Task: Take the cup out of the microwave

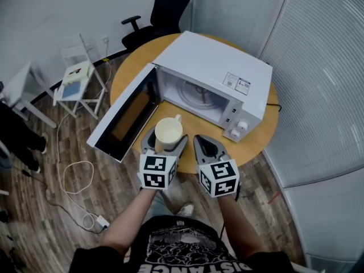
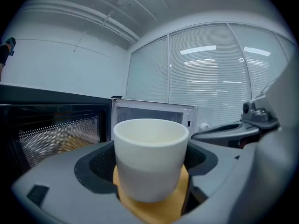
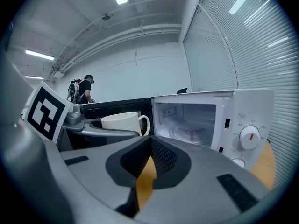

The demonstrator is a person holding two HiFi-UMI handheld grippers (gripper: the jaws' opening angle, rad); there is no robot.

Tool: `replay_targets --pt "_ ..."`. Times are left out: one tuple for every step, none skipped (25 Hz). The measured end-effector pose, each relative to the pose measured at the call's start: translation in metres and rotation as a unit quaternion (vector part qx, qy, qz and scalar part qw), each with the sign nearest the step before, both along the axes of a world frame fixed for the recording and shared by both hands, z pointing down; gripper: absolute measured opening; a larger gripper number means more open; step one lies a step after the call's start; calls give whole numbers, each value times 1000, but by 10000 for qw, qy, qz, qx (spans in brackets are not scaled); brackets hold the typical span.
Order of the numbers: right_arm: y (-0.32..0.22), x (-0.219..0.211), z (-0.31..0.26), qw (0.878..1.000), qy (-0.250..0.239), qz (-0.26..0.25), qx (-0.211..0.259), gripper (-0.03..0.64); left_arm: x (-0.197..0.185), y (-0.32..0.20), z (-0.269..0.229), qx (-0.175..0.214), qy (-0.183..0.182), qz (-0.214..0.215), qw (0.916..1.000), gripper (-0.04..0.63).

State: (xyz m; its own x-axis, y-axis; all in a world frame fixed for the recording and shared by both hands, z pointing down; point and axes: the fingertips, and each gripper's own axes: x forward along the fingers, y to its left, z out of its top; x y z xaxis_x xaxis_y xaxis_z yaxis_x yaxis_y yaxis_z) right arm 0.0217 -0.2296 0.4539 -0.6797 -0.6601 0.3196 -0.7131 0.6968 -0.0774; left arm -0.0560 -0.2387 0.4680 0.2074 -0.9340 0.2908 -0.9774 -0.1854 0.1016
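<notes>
The cream cup (image 1: 168, 133) sits between the jaws of my left gripper (image 1: 166, 145), which is shut on it, just in front of the white microwave (image 1: 211, 61). Its door (image 1: 124, 117) hangs wide open to the left. In the left gripper view the cup (image 2: 150, 157) fills the gap between the grey jaws, handle hidden. My right gripper (image 1: 207, 148) hovers beside it, shut and holding nothing. From the right gripper view the cup (image 3: 120, 122) shows at the left with its handle toward the microwave (image 3: 210, 120), whose cavity holds only the glass turntable (image 3: 189, 133).
The microwave stands on a round wooden table (image 1: 135, 61). A black office chair (image 1: 166, 9) is behind it, a white folding chair (image 1: 77, 79) to the left, cables (image 1: 73, 178) on the floor. Blinds cover the glass wall (image 1: 324, 84) at right. A person (image 3: 85, 88) stands far off.
</notes>
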Motion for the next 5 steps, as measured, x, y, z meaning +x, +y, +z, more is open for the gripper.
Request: replay_targets --pt "1 0 0 10000 5 -2 -2 15 0 0 0 -6 4 0 10000 430" --pt "1 0 0 10000 11 -3 -2 15 0 0 -1 -6 8 4 10000 430" --pt "1 -1 -1 10000 17 -2 1 15 0 0 -1 0 11 9 10000 430" --pt "2 -1 -1 10000 22 -1 3 15 0 0 -2 7 14 16 10000 430" --pt "2 -1 -2 10000 27 1 6 15 0 0 -3 14 17 23 10000 430"
